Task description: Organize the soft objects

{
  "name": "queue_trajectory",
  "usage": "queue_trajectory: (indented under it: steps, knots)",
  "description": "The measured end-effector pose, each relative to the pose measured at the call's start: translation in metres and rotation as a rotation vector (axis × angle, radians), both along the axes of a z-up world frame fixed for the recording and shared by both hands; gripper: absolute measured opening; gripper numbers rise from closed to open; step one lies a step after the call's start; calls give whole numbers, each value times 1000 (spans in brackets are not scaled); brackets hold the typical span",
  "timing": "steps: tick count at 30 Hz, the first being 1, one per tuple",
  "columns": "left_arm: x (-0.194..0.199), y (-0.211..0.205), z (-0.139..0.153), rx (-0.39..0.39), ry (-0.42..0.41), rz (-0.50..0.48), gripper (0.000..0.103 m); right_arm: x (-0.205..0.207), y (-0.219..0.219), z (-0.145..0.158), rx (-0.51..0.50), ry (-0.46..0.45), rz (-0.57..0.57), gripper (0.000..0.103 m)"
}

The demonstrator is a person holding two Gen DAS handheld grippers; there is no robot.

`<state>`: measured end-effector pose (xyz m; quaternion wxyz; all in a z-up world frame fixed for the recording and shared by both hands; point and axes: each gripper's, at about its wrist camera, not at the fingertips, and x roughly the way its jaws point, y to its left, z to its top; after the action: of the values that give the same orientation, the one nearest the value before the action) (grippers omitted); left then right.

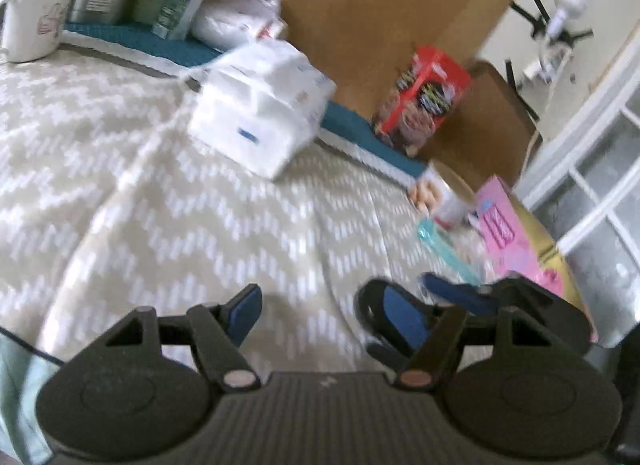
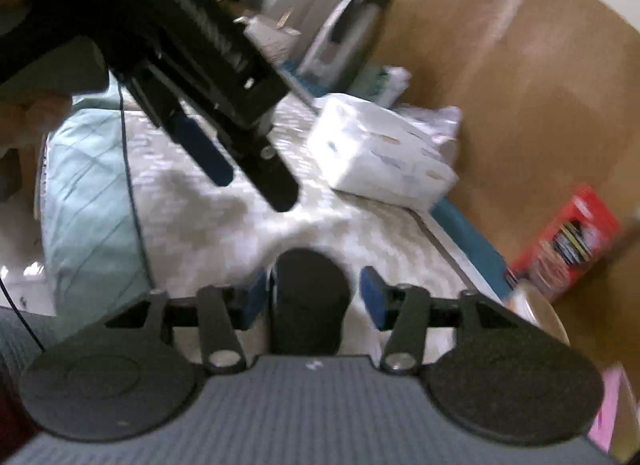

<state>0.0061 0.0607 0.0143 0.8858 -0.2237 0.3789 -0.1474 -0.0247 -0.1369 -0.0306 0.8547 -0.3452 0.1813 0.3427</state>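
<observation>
Beige-and-white zigzag woven blanket [image 1: 132, 193] covers most of the surface; it should handle as light, limp cloth, best pinched at an edge or fold. A white plastic-wrapped soft pack [image 1: 264, 105], probably tissues or pads, lies on its far side near the teal mat [image 1: 160, 43], its long axis running toward the wooden board [image 1: 380, 5]; likely light, squashy and slippery, so gripping across its short side suits. The left gripper [image 1: 316, 317] and right gripper [image 2: 316, 297] both stand partly open, holding nothing.
</observation>
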Motion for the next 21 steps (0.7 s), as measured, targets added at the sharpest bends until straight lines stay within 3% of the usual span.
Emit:
queue_trajectory:
  steps: [7, 13, 17, 19, 21]
  knots:
    - [9, -34, -1, 54, 2, -74, 69, -5, -28, 3, 217, 115, -212, 67]
    - [7, -35, 5, 59, -5, -69, 69, 5, -6, 0, 272, 218, -178, 65]
    - [13, -40, -1, 59, 29, -98, 68, 3, 2, -4, 285, 202, -192, 65]
    - [11, -47, -1, 89, 6, -93, 69, 2, -1, -7, 298, 203, -181, 50]
    - [10, -51, -1, 89, 11, -95, 69, -3, -2, -10, 311, 234, -178, 49]
